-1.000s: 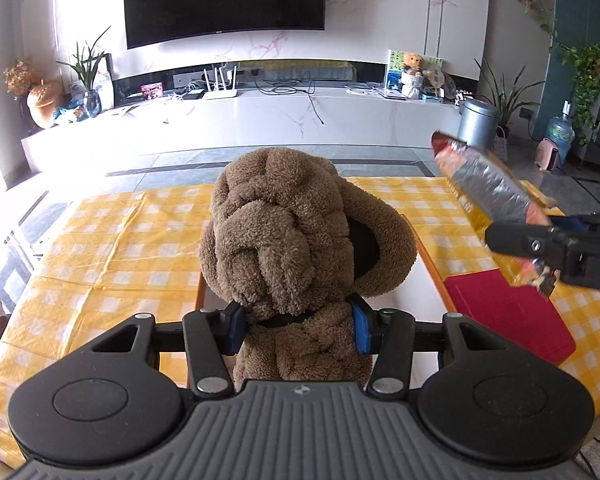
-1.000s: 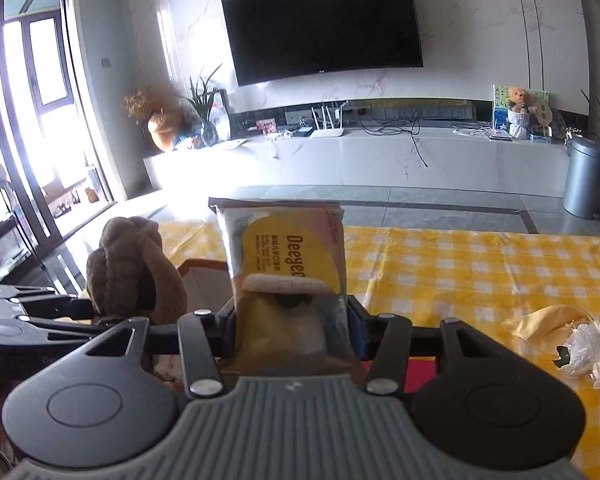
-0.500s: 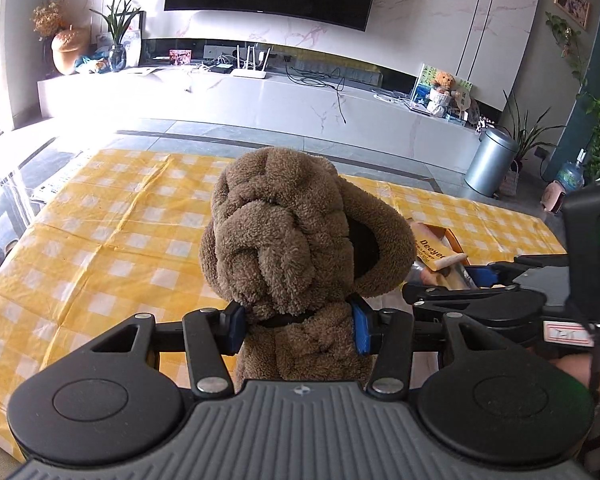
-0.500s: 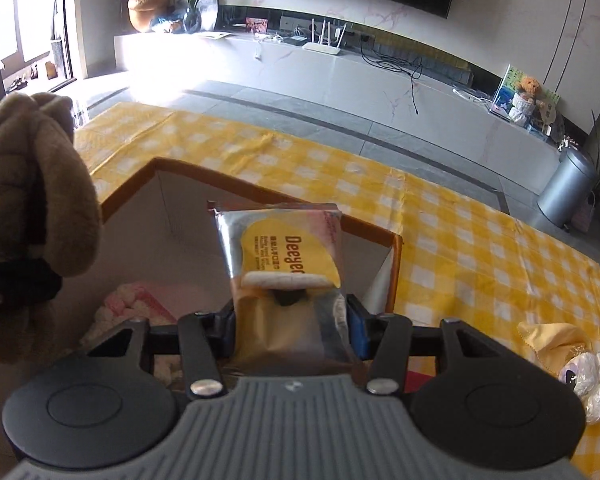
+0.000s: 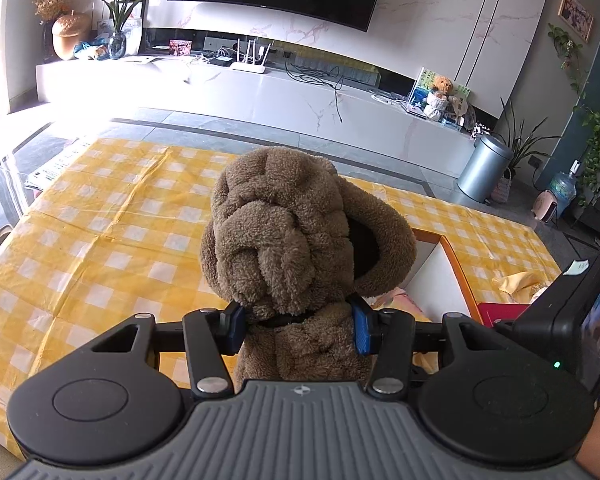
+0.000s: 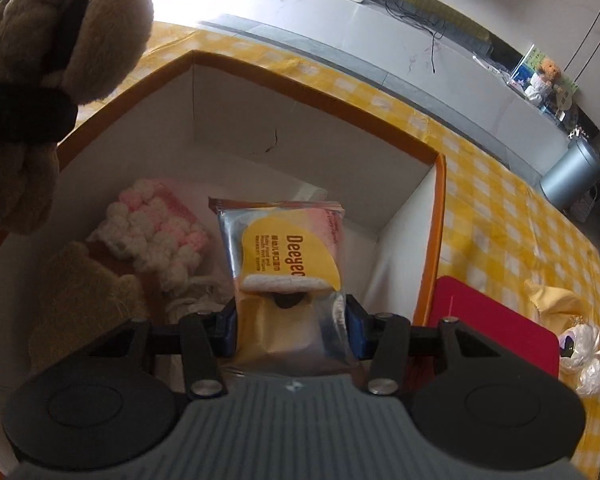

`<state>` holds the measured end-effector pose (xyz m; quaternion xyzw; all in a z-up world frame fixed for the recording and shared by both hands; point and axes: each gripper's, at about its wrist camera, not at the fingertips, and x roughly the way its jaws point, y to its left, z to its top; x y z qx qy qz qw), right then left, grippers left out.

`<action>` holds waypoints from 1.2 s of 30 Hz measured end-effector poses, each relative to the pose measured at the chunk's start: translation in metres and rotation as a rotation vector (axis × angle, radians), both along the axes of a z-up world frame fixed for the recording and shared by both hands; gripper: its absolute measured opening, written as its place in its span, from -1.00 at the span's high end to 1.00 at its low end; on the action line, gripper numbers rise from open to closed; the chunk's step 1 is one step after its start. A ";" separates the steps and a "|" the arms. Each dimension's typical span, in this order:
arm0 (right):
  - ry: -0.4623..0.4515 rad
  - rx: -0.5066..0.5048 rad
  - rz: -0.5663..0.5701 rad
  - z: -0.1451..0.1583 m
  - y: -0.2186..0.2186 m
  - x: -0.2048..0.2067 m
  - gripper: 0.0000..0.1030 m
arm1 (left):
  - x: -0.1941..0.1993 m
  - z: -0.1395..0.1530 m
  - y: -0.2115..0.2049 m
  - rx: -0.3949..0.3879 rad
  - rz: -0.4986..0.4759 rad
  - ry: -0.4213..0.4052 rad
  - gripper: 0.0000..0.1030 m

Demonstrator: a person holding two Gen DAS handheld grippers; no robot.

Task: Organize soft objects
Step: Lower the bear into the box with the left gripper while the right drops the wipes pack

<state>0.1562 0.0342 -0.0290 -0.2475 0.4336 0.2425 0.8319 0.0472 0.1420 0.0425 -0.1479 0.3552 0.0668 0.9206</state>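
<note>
Between the blue pads of the left gripper [image 5: 298,326] sits a brown plush toy [image 5: 296,236], pinched at its narrow waist so that the knotted, fuzzy head rises above the fingers and the lower body hangs below them; the jaws are drawn in partway and pressed against the fur on both sides. Ahead of and below this gripper lies the counter [image 5: 100,240] under a yellow-and-white checked cloth, and to its right the orange rim of a white-walled box [image 5: 456,264] shows past the toy. The right gripper [image 6: 290,326] is closed on a packet of wet wipes [image 6: 284,256], silver with a yellow label, clamped near its lower end and standing up from the fingers over the open box [image 6: 312,128]. Beneath that packet, inside the box, rest a pink-and-white knitted item [image 6: 156,232] to the left of the gripper and a tan plush piece [image 6: 84,292] nearer and further left. High on the left of the right wrist view, the brown plush toy [image 6: 64,28] hangs over the box's left rim. Just right of the right gripper, beside the box, a red flat lid [image 6: 496,328] lies on the cloth, and beyond it a crumpled yellow wrapper [image 6: 552,300] and a white plastic bag [image 6: 584,356].
</note>
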 end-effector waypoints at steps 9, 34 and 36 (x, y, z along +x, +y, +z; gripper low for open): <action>-0.023 -0.033 -0.007 0.000 0.009 -0.006 -0.22 | -0.002 -0.001 0.002 -0.035 -0.037 0.009 -0.11; -0.168 0.550 -0.275 0.049 -0.126 0.026 -0.61 | 0.052 -0.038 -0.038 0.084 -0.126 0.063 -0.12; -0.151 0.568 -0.281 0.044 -0.128 0.029 -0.61 | 0.059 -0.044 -0.043 0.122 -0.161 0.086 -0.12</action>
